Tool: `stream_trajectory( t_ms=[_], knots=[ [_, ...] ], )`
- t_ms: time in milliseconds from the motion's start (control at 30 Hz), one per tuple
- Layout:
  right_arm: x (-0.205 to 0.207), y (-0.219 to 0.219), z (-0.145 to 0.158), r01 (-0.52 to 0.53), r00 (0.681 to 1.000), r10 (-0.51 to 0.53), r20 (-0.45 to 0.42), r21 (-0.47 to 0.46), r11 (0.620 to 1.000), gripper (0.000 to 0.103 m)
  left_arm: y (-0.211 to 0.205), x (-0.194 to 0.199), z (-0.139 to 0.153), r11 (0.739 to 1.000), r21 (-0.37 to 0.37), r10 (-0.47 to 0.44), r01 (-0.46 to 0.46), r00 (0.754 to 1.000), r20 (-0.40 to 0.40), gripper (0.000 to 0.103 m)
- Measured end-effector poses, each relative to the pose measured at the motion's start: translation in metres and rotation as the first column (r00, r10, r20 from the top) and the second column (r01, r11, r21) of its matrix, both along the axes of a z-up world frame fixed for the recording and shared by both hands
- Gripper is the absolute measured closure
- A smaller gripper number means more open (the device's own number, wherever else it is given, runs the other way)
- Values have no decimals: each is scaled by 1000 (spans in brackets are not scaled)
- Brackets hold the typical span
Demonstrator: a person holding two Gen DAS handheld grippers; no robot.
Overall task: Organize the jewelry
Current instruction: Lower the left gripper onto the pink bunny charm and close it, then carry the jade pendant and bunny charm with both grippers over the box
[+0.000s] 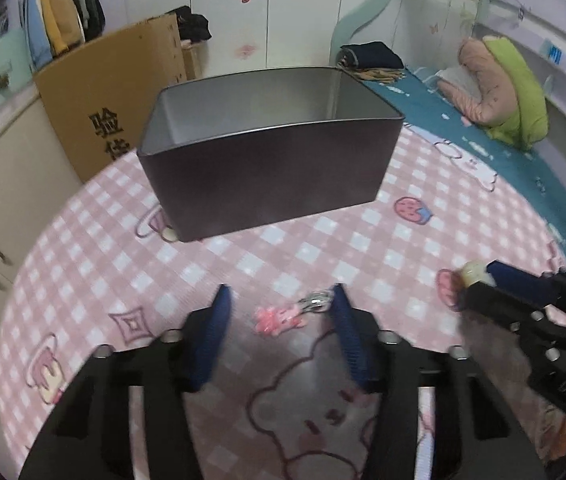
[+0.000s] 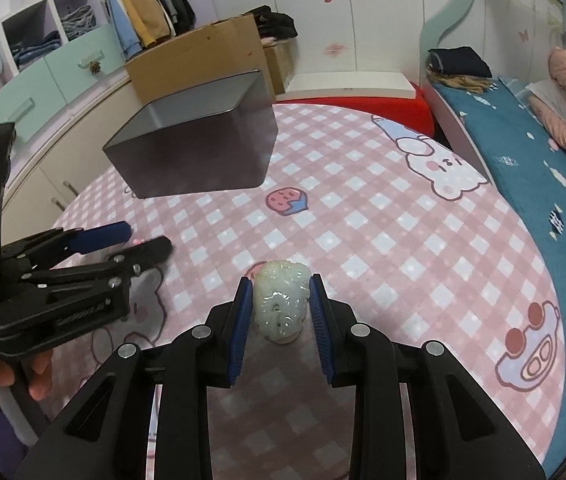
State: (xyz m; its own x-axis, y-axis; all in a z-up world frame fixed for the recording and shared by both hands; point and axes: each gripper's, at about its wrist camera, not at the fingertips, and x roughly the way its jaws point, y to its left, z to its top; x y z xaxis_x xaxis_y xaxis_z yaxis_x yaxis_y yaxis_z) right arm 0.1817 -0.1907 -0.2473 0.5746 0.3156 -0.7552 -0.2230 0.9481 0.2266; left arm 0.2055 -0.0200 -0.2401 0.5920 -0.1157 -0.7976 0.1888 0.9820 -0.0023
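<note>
A dark open metal box (image 1: 267, 160) stands on the pink checked tablecloth (image 1: 363, 240); it also shows in the right wrist view (image 2: 195, 148). A pink charm with a silver clasp (image 1: 283, 314) lies between the fingers of my open left gripper (image 1: 281, 300). My right gripper (image 2: 279, 286) is shut on a pale green carved jade pendant (image 2: 279, 304), held just above the cloth. The right gripper with the pendant also shows at the right of the left wrist view (image 1: 475, 276). The left gripper shows at the left of the right wrist view (image 2: 139, 240).
A cardboard box (image 1: 115, 92) stands behind the table at the left, beside cream cabinets (image 1: 3, 200). A bed with a teal sheet (image 1: 503, 152) and a pillow (image 1: 499, 84) runs along the right. A red stool (image 2: 363, 108) is behind the table.
</note>
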Motion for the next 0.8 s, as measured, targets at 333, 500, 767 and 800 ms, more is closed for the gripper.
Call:
stream_trajectory(
  t_ms=[333,500,767,800],
  knots=[
    [2,9,3,-11,1000,11,4,12,1000,74,33,-2,2,996,-90,25,-25,1000,0,88],
    [0,16,10,-18,1000,18,18,8,1000,74,44,-10,10,990,-142,19,-18,1000,10,89],
    [-3,24,27,-34,998,34,51,0,999,74,59,-24,30,980,-199,7,3,999,51,89],
    [-4,25,29,-37,998,37,55,-2,999,74,61,-26,34,978,-207,8,5,998,62,89]
  ],
)
